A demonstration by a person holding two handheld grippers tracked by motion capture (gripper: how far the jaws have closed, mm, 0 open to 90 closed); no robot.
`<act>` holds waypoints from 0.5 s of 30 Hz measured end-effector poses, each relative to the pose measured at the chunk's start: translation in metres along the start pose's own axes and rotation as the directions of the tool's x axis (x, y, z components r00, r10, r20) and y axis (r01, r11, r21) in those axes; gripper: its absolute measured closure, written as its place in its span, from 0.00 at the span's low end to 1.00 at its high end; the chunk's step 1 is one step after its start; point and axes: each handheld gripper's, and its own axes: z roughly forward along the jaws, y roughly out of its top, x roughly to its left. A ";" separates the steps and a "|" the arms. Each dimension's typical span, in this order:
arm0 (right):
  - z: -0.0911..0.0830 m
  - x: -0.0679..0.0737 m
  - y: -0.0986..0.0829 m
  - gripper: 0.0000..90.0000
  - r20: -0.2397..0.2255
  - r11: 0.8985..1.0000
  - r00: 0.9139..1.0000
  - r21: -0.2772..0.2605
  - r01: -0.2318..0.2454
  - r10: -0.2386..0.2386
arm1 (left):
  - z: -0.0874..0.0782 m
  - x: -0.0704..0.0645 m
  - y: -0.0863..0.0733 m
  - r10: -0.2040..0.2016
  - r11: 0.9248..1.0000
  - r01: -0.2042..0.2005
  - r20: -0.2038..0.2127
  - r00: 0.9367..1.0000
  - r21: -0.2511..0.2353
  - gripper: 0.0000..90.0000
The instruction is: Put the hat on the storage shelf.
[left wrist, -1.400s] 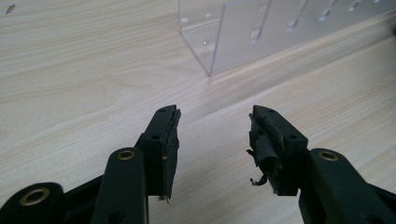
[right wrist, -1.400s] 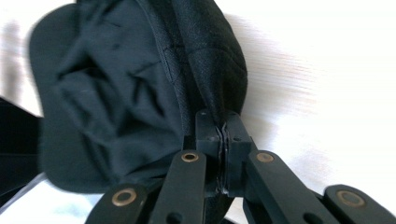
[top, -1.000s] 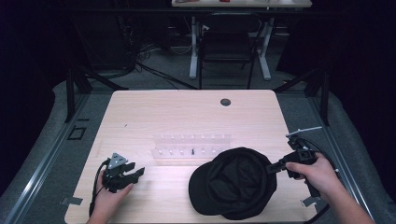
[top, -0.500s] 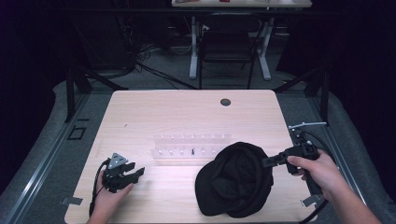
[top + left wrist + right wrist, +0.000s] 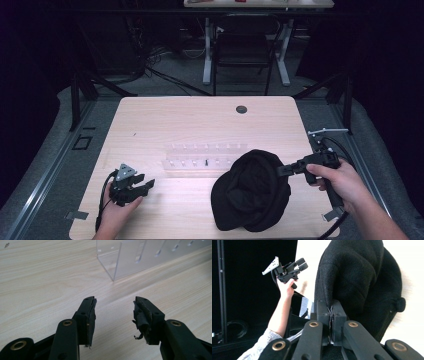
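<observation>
A black cap (image 5: pixel 252 192) rests on the near right of the wooden table (image 5: pixel 200 120), with its right edge lifted and the crown bunched up. My right gripper (image 5: pixel 283 170) is shut on that edge. In the right gripper view the jaws (image 5: pixel 331 312) pinch the cap's rim, and the cap (image 5: pixel 362 277) with its top button rises ahead of them. My left gripper (image 5: pixel 148 186) is held just above the table at the near left, open and holding nothing. In the left gripper view it (image 5: pixel 115 312) points at bare wood.
A clear plastic rack (image 5: pixel 205 155) with several slots lies across the table's middle, just behind the cap; its corner (image 5: pixel 140 257) is ahead of my left jaws. A round grommet (image 5: pixel 241 109) sits near the far edge. A chair and desk legs stand beyond.
My right gripper has pulled the cap's right edge up and leftward, so the flat cap now stands tilted and bunched. The left gripper has not moved.
</observation>
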 end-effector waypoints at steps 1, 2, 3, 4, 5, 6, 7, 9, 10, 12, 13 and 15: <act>0.000 0.000 0.000 0.98 -0.005 1.000 1.000 -0.002 -0.004 0.004 | 0.000 0.000 0.000 0.001 1.000 -0.001 0.000 1.000 0.001 0.57; 0.000 0.001 0.000 0.98 -0.011 1.000 1.000 -0.007 -0.015 0.015 | 0.000 0.000 0.000 0.000 1.000 0.000 0.000 1.000 0.001 0.57; 0.000 0.001 0.000 0.98 -0.026 1.000 0.999 -0.011 -0.026 0.026 | 0.000 0.000 0.000 0.000 1.000 0.000 -0.001 1.000 0.001 0.57; 0.000 0.002 0.001 0.98 -0.039 1.000 0.999 -0.007 -0.028 0.028 | 0.000 0.000 0.000 0.000 1.000 0.000 -0.001 1.000 0.001 0.57; -0.001 0.002 0.001 0.98 -0.054 1.000 0.998 -0.009 -0.024 0.023 | 0.000 0.000 0.000 0.000 1.000 0.000 -0.001 1.000 0.001 0.57; -0.002 0.003 0.001 0.98 -0.066 1.000 0.998 -0.006 -0.025 0.024 | 0.000 0.000 0.000 0.000 1.000 0.000 -0.001 1.000 0.001 0.57; -0.002 0.004 0.001 0.98 -0.076 1.000 0.997 -0.009 -0.025 0.024 | 0.000 0.000 0.000 0.000 1.000 0.000 -0.001 1.000 0.001 0.57; -0.004 0.007 0.002 0.98 -0.096 1.000 0.995 -0.009 -0.016 0.015 | 0.000 0.000 0.000 0.000 1.000 0.000 0.002 1.000 0.006 0.57; -0.005 0.009 0.002 0.98 -0.099 1.000 0.995 -0.012 -0.015 0.014 | 0.000 0.000 0.000 0.000 1.000 0.000 0.002 1.000 0.006 0.57; -0.006 0.012 0.002 0.98 -0.104 1.000 0.995 -0.024 -0.006 0.003 | 0.000 0.000 0.000 0.000 1.000 0.000 -0.001 1.000 0.001 0.57; -0.007 0.014 0.002 0.98 -0.104 1.000 0.995 -0.029 0.002 -0.005 | 0.000 0.000 0.000 0.000 1.000 0.000 0.000 1.000 0.000 0.57; -0.009 0.017 0.002 0.98 -0.116 0.999 0.993 -0.042 0.015 -0.020 | 0.000 0.000 0.000 -0.001 1.000 0.001 0.000 1.000 -0.001 0.57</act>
